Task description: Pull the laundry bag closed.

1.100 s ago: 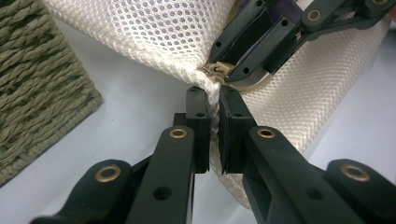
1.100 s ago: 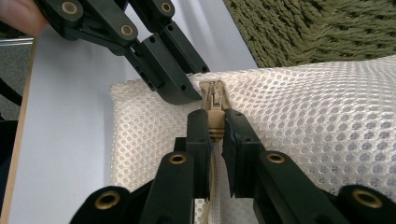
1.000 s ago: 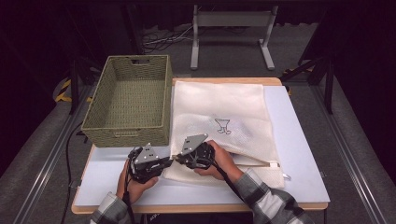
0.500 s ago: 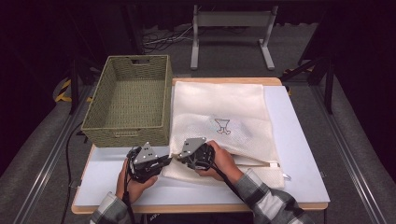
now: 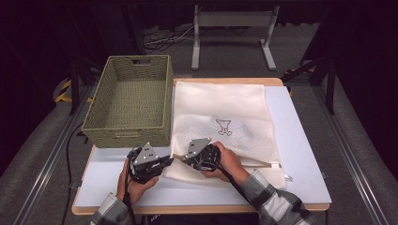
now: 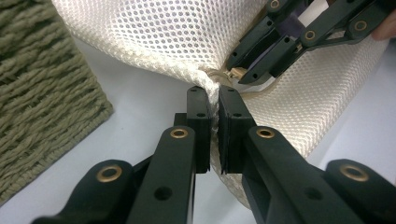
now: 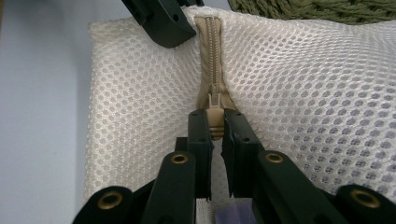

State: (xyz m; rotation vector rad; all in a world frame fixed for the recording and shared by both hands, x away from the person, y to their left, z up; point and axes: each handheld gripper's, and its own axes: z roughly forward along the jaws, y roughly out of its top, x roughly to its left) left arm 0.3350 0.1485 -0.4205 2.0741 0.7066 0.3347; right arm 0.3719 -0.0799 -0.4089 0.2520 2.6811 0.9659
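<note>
I seem to be working in a lab or studio: black curtains at twelve o'clock, a metal stand (image 5: pixel 234 35), floor cables (image 5: pixel 162 43), rails beside my white table (image 5: pixel 300 154).

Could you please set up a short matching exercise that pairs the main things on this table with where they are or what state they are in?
Things:
1. woven basket
2. mesh bag
3. left gripper
4. right gripper

Places or states:
A. shut on the zipper pull
B. lying flat, right of the basket
C. shut on the bag's corner
D. standing at the table's far left

Pairs: 1-D, 2-B, 3-C, 4-A
</note>
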